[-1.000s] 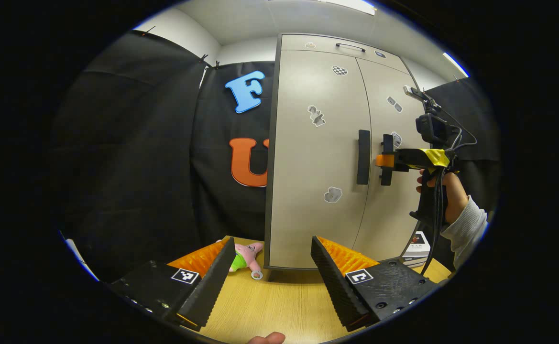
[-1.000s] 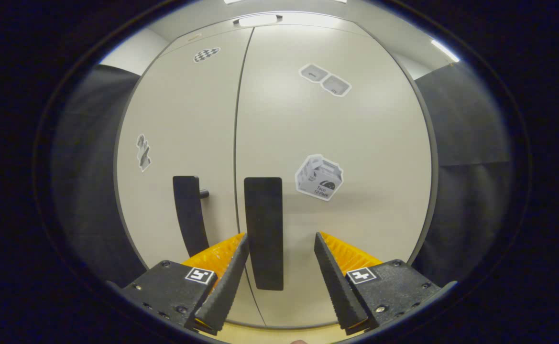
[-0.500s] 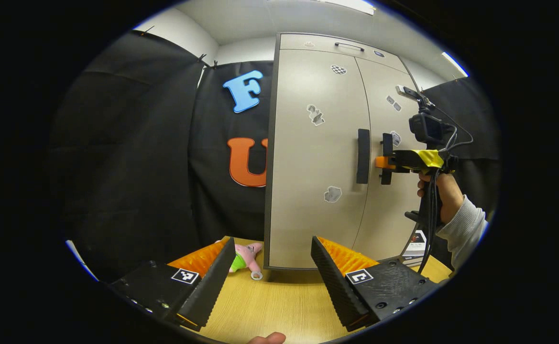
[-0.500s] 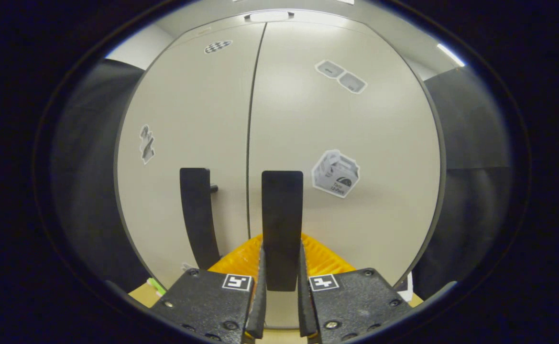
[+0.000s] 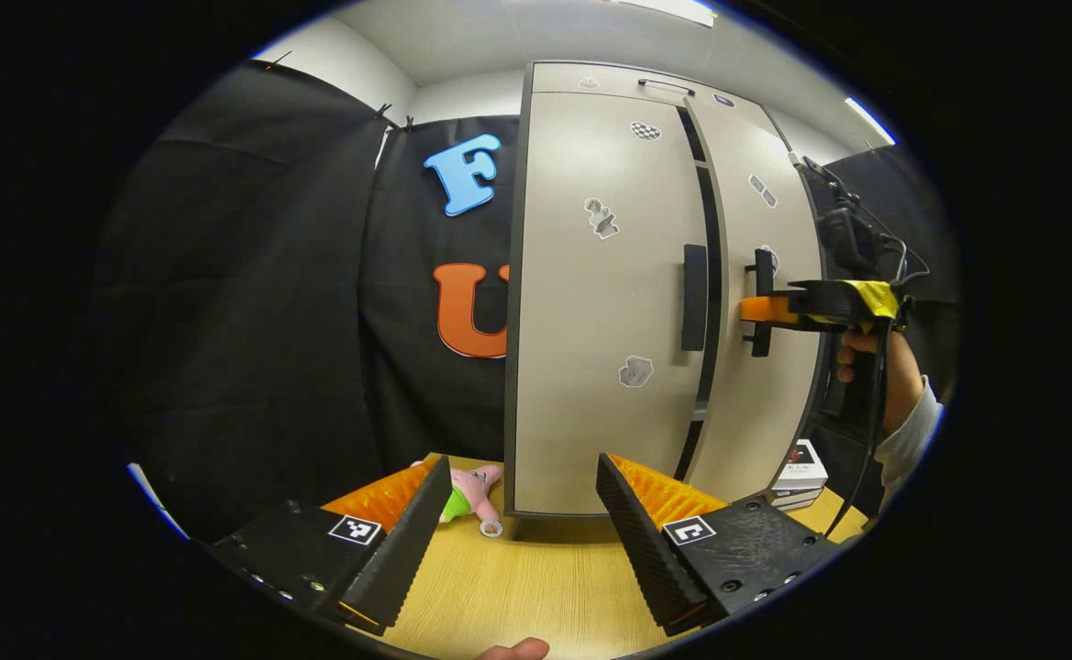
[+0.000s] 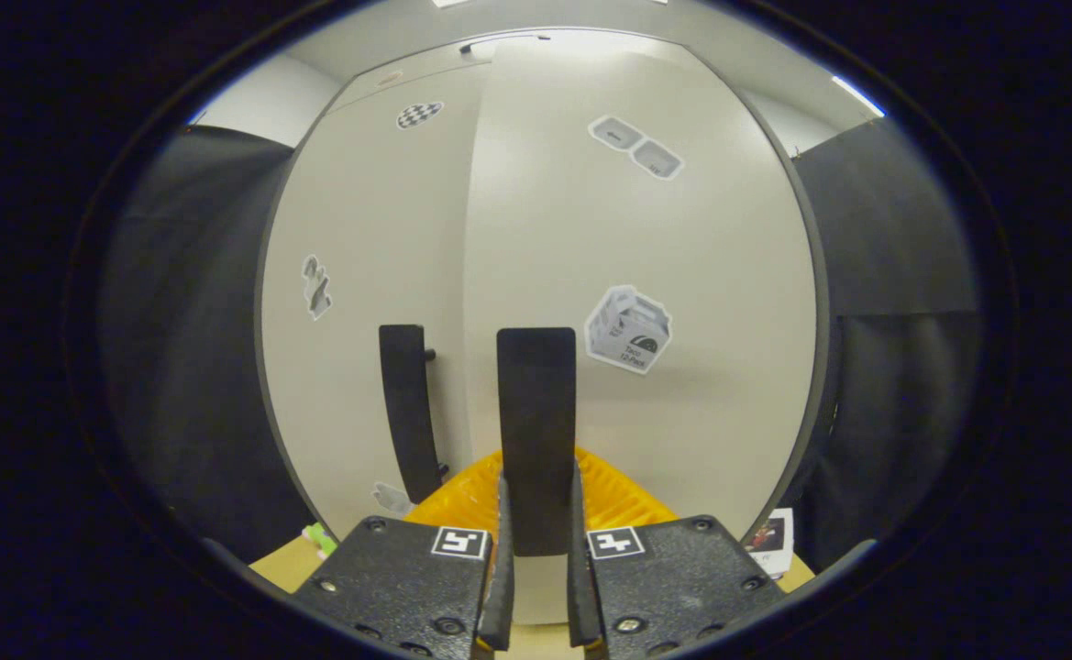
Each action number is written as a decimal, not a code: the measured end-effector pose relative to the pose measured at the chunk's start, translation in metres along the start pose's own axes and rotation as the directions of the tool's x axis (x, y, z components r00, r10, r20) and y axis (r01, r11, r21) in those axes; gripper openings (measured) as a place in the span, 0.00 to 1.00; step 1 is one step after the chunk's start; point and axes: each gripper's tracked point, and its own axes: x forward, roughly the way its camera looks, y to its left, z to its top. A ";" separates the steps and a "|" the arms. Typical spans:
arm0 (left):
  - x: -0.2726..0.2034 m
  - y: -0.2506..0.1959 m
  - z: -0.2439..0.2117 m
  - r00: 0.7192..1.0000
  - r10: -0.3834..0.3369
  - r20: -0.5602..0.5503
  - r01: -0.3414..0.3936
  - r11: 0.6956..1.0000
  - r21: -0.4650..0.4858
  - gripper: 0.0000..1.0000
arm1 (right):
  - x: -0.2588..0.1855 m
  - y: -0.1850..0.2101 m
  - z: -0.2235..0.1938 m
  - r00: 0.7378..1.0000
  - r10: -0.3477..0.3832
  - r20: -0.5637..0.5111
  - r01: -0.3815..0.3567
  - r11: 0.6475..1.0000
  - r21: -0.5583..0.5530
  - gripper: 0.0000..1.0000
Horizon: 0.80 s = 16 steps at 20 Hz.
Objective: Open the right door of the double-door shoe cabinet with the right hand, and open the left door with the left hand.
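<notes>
- Clamping the right door's handle (image 6: 536, 431), the right tongs (image 6: 536, 596) have both fingers pressed on the upright black bar, whose long axis runs vertically between them.
- From that grip outward, the right door (image 5: 765, 367) stands slightly ajar, a dark gap showing between it and the left door (image 5: 591, 302) in the left gripper view; the right tongs (image 5: 756, 309) show there on the handle.
- The left tongs (image 5: 517, 522) hover spread and empty over the bench (image 5: 517, 587), well short of the cabinet.
- The left door's handle (image 5: 694, 297) lies ahead, up and to the right of them, also upright, so the left tongs are judged nearer to it.
</notes>
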 end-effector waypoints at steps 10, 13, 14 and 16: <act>-0.005 -0.009 0.006 1.000 -0.002 0.015 0.002 1.000 0.012 0.95 | -0.066 -0.028 -0.008 0.999 0.035 -0.007 -0.035 0.999 -0.008 0.24; -0.007 -0.011 0.007 1.000 0.001 0.018 -0.002 1.000 0.016 0.95 | -0.080 -0.037 -0.009 0.999 0.041 -0.009 -0.041 0.999 -0.012 0.24; -0.007 -0.012 0.008 1.000 0.002 0.019 -0.003 1.000 0.017 0.95 | -0.085 -0.041 -0.009 0.999 0.037 -0.007 -0.037 0.999 -0.009 0.24; -0.008 -0.014 0.008 1.000 0.001 0.017 -0.002 1.000 0.015 0.95 | -0.098 -0.051 -0.010 1.000 0.025 -0.004 -0.025 1.000 -0.008 0.24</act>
